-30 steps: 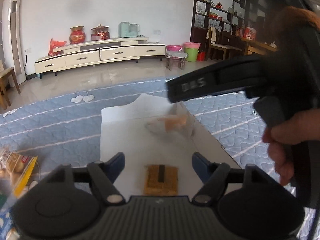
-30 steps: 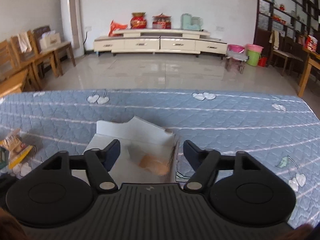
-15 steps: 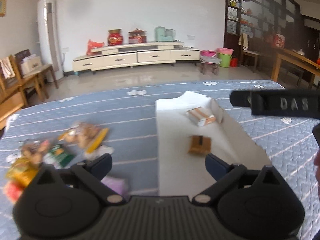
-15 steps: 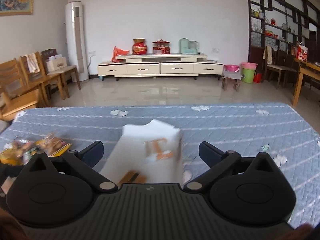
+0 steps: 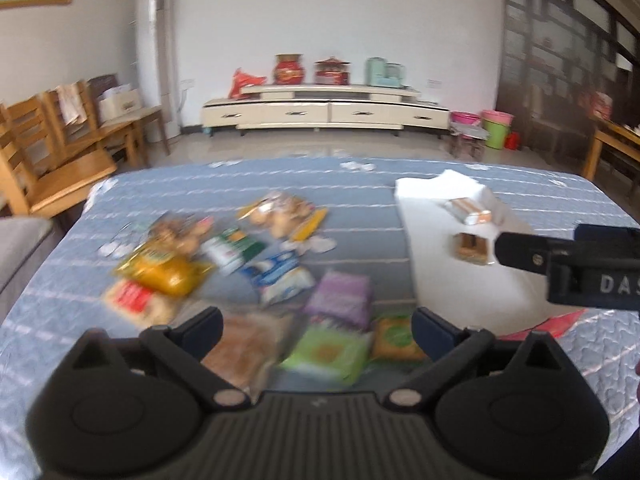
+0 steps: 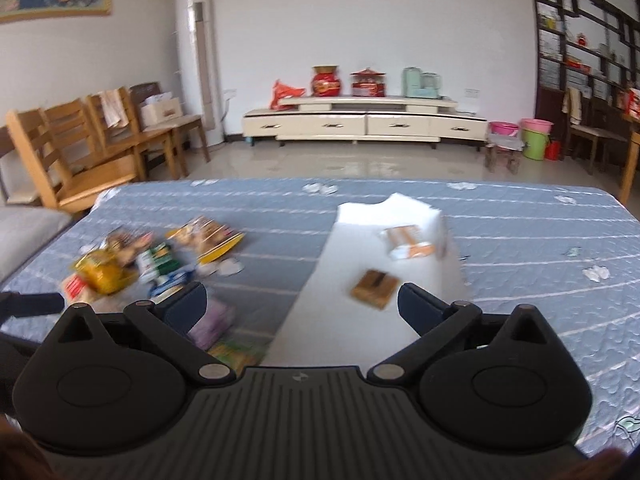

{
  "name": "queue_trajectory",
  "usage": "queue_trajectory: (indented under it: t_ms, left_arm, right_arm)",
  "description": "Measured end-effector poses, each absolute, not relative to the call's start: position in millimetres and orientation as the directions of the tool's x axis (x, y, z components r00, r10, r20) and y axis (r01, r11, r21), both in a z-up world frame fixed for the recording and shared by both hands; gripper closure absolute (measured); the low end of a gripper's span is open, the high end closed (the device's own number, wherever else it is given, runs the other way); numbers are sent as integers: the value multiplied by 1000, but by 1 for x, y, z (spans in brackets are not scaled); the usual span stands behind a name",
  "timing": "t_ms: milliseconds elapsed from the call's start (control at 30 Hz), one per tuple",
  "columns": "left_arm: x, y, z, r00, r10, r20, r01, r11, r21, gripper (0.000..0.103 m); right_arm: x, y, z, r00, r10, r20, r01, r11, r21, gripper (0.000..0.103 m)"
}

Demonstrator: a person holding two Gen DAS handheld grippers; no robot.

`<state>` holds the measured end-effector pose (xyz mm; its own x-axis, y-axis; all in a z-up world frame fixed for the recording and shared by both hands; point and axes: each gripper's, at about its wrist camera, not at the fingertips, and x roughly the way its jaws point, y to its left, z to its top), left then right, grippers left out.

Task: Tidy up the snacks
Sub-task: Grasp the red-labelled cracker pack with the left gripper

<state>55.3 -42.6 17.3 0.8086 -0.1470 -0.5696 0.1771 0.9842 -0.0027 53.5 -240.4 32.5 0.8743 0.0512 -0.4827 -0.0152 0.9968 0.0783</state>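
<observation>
A white open box lies on the blue quilt at the right, with a brown snack and an orange-white packet inside. My left gripper is open and empty, hovering over loose snacks: a purple packet, a green packet and a brown bread pack. My right gripper is open and empty above the box's left edge, near the brown snack and orange-white packet. The right gripper's finger reaches in from the right.
More snack bags lie scattered on the quilt's left half, among them a yellow bag and a blue-white pack. A red packet shows beside the box. Wooden chairs stand beyond the bed's left corner. A grey cushion lies at the left.
Both grippers drew back from the box and swung left, their jaws spreading wide. The two snacks stay in the box, and the loose snack pile has come into view.
</observation>
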Motion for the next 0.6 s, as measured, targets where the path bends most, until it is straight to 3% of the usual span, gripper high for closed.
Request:
queue_trajectory:
  t_ms: [333, 600]
  left_arm:
    - [49, 22, -7, 794, -36, -607, 14, 999, -40, 1]
    - [70, 59, -35, 749, -21, -662, -113, 981, -159, 1]
  right_arm:
    - [45, -204, 28, 852, 123, -508, -113, 992, 50, 0]
    - [39, -193, 24, 843, 152, -516, -159, 987, 32, 0]
